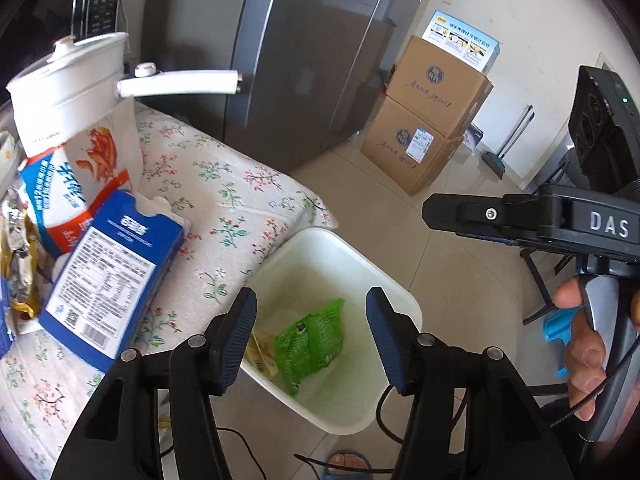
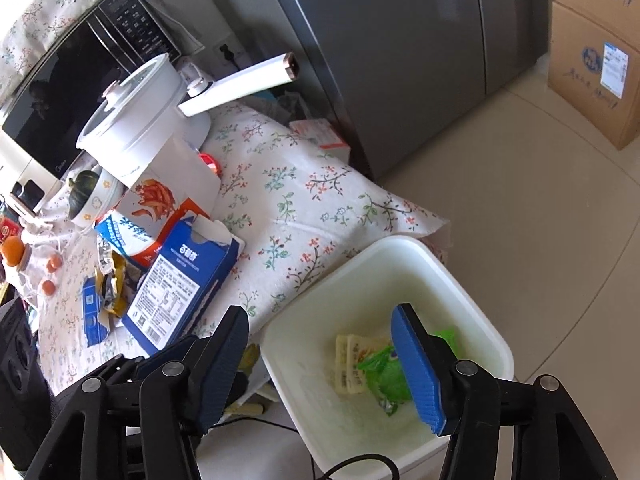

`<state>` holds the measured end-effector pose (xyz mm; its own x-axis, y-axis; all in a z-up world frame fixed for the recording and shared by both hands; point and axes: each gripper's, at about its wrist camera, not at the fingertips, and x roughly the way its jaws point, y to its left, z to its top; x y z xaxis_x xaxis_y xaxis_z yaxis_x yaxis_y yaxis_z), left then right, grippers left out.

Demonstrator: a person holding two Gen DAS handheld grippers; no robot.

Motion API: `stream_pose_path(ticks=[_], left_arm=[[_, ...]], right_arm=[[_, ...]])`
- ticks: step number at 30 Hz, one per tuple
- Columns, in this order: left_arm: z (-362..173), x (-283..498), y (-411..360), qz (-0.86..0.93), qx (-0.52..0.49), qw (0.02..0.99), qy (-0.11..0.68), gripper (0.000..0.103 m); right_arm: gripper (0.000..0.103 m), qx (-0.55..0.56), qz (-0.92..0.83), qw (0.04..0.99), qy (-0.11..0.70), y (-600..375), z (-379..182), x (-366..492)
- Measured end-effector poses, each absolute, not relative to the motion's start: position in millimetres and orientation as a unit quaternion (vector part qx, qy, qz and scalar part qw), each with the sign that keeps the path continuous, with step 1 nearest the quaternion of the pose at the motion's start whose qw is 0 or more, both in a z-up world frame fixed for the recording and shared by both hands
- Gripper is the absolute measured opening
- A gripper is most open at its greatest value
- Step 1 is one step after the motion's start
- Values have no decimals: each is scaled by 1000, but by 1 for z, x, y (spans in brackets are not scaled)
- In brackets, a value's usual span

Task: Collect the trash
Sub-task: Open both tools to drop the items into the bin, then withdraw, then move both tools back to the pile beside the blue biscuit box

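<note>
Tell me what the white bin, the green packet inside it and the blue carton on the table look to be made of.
White bin: probably plastic, with smooth, slightly translucent walls and a rounded moulded rim.
Green packet: thin plastic film, going by its crinkles and glossy highlights.
Blue carton: printed paperboard with flat folded panels, a torn white edge at the top and a satin sheen. Any lining inside cannot be seen.

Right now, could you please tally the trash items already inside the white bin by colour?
Green wrappers: 1, the green wrapper.
Pale yellow packets: 1, the yellow packet beside it.
Total in the white bin: 2.
Both tongs are open and empty: left tongs, right tongs.
</note>
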<state>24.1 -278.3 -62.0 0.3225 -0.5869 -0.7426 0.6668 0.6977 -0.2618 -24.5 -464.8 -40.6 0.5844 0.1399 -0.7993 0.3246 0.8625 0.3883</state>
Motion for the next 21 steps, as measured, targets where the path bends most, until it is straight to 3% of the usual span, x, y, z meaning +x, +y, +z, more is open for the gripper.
stream_pose_path(ticks=[6, 10, 13, 17, 21], left_arm=[[-37, 36, -226, -331, 76, 850, 403, 60], [-23, 54, -177, -255, 98, 878, 392, 60], [-19, 77, -133, -186, 102, 892, 398, 60], [-27, 111, -78, -135, 60, 892, 427, 67], [-44, 133, -49, -124, -5, 875, 468, 67]], right_arm=[[65, 262, -35, 849, 458, -438, -39, 5], [76, 249, -11, 851, 463, -402, -40, 29], [76, 251, 16, 843, 476, -377, -48, 48], [77, 247, 33, 838, 485, -354, -58, 67], [77, 271, 51, 826, 492, -344, -69, 84]])
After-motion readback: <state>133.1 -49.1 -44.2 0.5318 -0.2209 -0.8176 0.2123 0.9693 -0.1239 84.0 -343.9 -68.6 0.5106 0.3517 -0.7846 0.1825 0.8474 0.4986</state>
